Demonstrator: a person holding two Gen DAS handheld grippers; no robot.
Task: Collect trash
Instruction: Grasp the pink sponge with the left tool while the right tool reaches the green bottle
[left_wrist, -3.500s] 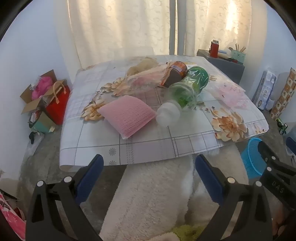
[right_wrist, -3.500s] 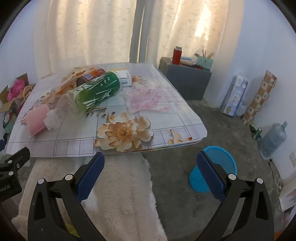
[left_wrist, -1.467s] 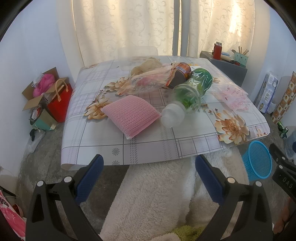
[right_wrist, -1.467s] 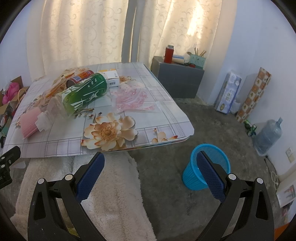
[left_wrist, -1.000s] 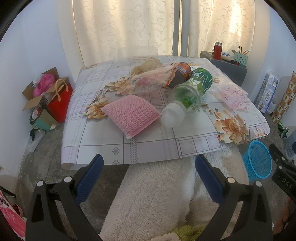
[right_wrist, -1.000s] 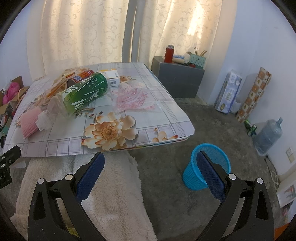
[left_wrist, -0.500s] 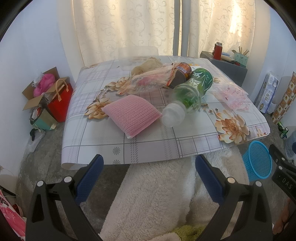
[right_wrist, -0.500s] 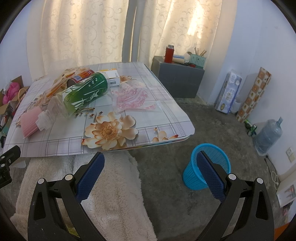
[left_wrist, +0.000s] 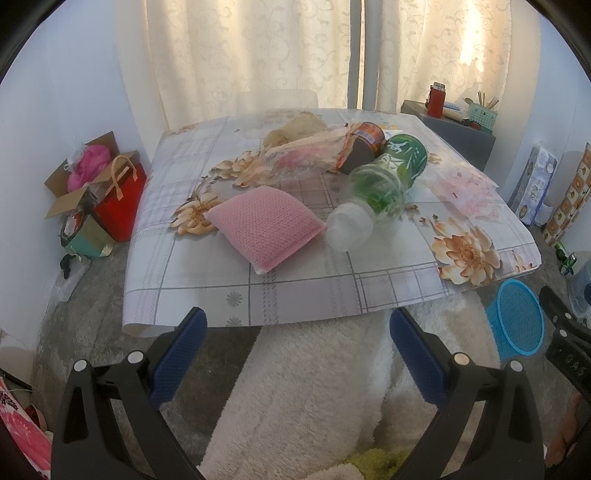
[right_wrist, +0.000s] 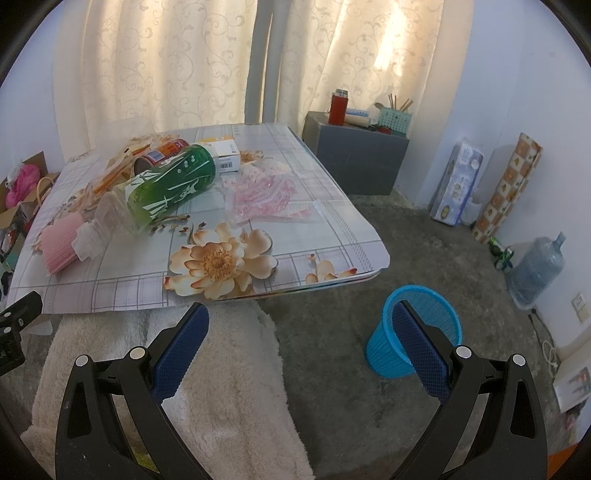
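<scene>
Basically nothing moved over last second: left gripper and right gripper spread wide, empty, short of table; bottle, bin untouched. Collection unstarted.

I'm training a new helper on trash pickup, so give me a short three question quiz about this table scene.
1. True or false: the green bottle lies on its side on the table.
2. Where is the blue bin? A on the table, B on the floor past the table's corner, C on the grey cabinet.
3. Fill in: both the left claw and the right claw are ____.

Key: 1 true; 2 B; 3 open.
</scene>
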